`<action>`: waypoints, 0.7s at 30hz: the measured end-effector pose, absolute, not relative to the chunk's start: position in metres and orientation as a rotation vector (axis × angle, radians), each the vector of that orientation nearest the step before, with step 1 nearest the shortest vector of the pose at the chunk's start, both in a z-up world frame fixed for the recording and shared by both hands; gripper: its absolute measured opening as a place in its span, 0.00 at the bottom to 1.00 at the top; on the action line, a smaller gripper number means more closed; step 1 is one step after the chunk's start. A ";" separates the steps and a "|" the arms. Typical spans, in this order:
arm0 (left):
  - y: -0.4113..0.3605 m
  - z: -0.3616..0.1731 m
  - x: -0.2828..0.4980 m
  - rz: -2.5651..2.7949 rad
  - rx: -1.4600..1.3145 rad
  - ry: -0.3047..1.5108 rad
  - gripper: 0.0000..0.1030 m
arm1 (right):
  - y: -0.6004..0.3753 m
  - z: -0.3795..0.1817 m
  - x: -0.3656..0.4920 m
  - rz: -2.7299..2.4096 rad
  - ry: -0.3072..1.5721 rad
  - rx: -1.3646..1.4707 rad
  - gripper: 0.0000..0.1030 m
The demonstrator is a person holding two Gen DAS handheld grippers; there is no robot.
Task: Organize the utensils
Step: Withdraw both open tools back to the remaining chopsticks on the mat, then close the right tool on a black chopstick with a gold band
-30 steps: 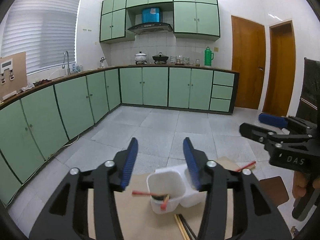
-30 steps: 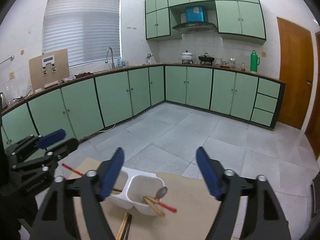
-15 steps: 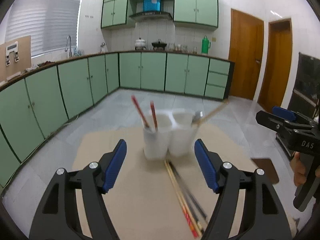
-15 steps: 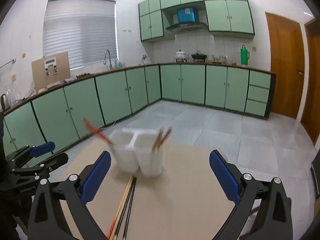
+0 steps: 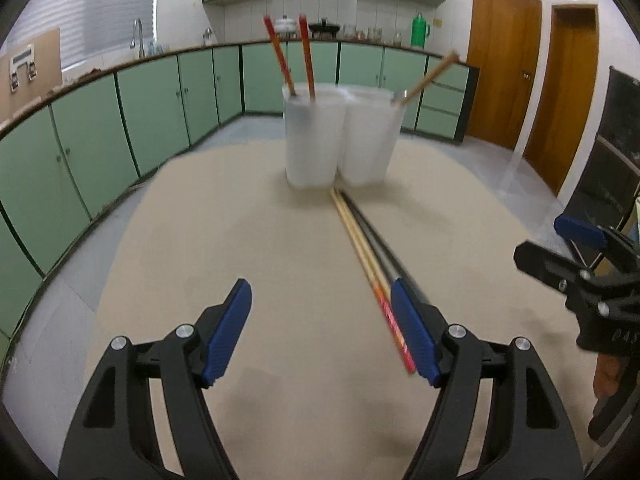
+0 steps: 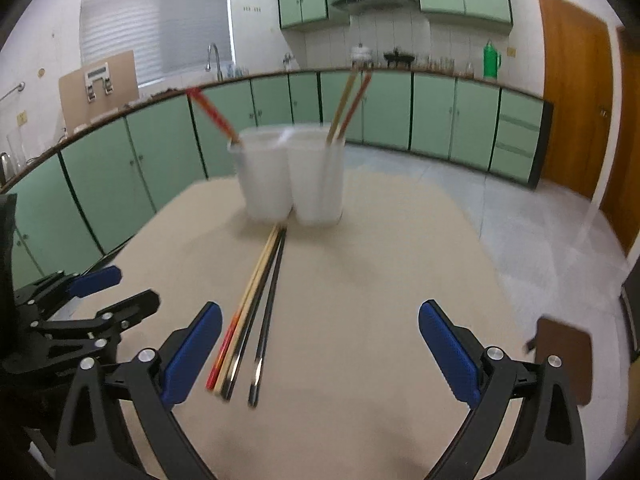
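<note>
A white two-compartment holder [image 5: 338, 136] [image 6: 292, 176] stands at the far side of the beige table [image 5: 280, 260] [image 6: 380, 280]. Red chopsticks [image 5: 290, 60] stick out of its left compartment and a wooden-handled utensil [image 5: 428, 76] out of the right. Loose chopsticks, wooden and black [image 5: 368, 256] [image 6: 252, 304], lie on the table in front of it. My left gripper [image 5: 326, 332] is open and empty, low over the table, its right finger beside the loose chopsticks. My right gripper [image 6: 318, 356] is open and empty, the chopsticks' near ends by its left finger.
The right gripper shows at the right edge of the left wrist view [image 5: 592, 284], the left gripper at the left edge of the right wrist view [image 6: 76, 320]. A brown board [image 6: 564, 356] lies off the table's right side. Green kitchen cabinets [image 5: 100, 120] line the room behind.
Both grippers have dropped from high above to low near the table and opened wider. The holder now stands ahead at eye level and the loose chopsticks lie between the fingers' reach.
</note>
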State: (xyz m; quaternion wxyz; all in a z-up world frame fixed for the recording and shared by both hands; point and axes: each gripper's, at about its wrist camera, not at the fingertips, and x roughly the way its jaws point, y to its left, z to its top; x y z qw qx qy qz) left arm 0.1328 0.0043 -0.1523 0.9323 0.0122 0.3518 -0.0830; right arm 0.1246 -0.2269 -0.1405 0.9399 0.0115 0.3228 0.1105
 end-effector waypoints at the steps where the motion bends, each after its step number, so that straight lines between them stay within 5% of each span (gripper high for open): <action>1: 0.004 -0.157 0.132 -0.167 0.029 0.731 0.68 | -0.225 -0.147 0.123 0.224 0.672 0.022 0.94; 12: 0.004 -0.178 0.129 -0.148 0.034 0.803 0.68 | -0.202 -0.183 0.111 0.249 0.766 -0.037 0.77; 21: 0.002 -0.186 0.129 -0.146 0.028 0.822 0.68 | -0.193 -0.198 0.114 0.257 0.836 -0.059 0.44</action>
